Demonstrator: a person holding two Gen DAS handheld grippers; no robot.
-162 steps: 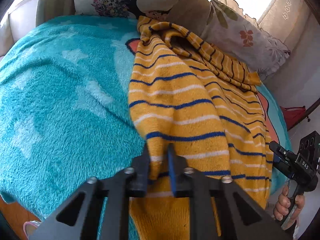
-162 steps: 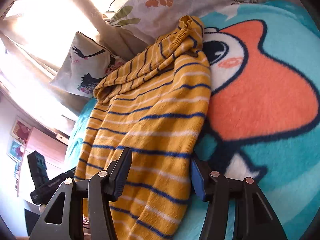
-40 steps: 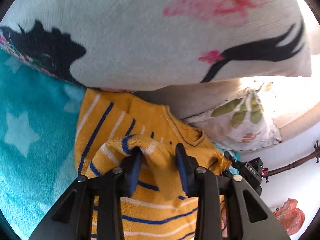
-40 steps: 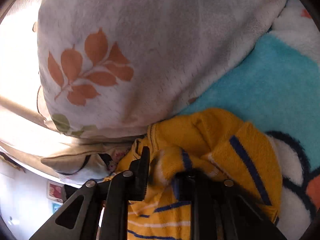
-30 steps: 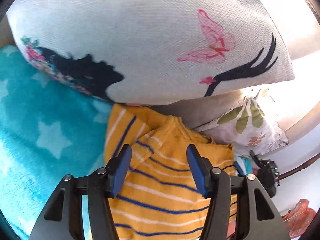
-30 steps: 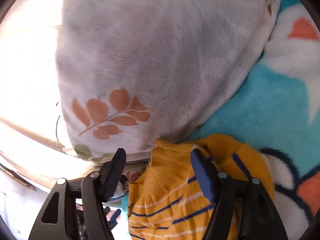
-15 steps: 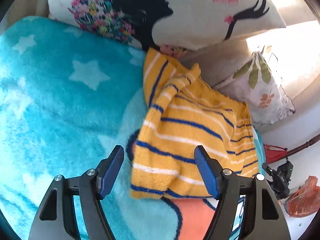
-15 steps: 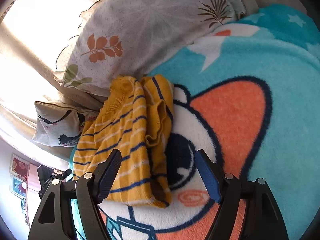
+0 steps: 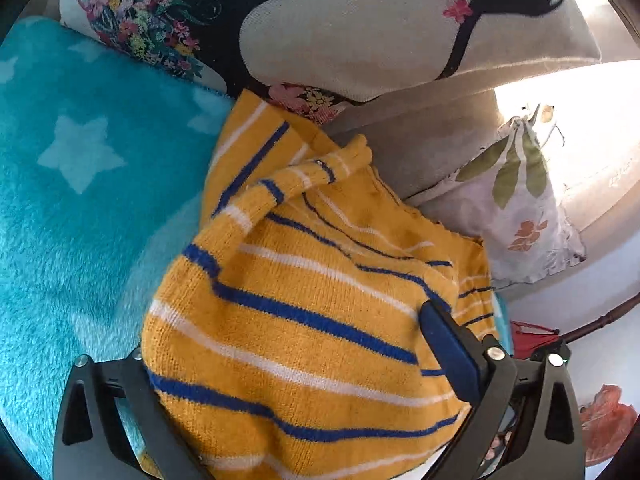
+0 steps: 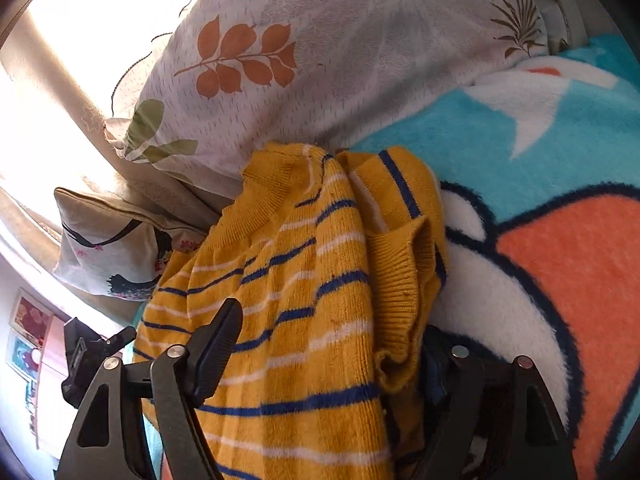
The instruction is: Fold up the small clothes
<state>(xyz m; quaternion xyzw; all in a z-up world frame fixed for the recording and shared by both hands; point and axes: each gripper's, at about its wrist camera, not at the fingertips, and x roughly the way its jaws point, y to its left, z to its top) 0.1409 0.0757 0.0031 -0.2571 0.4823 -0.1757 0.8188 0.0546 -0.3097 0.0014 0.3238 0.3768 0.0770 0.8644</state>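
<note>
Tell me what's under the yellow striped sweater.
The sweater lies on a teal blanket with an orange cartoon print. Whatever is directly beneath its folds is covered.

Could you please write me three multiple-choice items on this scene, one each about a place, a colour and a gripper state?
1. The sweater lies where?
A. on a bare floor
B. on the blanket, against the pillows
C. in a basket

2. Its widest stripes are which colour?
A. blue
B. red
C. green

3. How does the left gripper stand?
A. shut on a pillow
B. out of view
C. open, fingers straddling the sweater

Answers: B, its top edge meets the leaf pillow; A, blue bands cross the yellow knit; C, wide gap between fingers.
</note>
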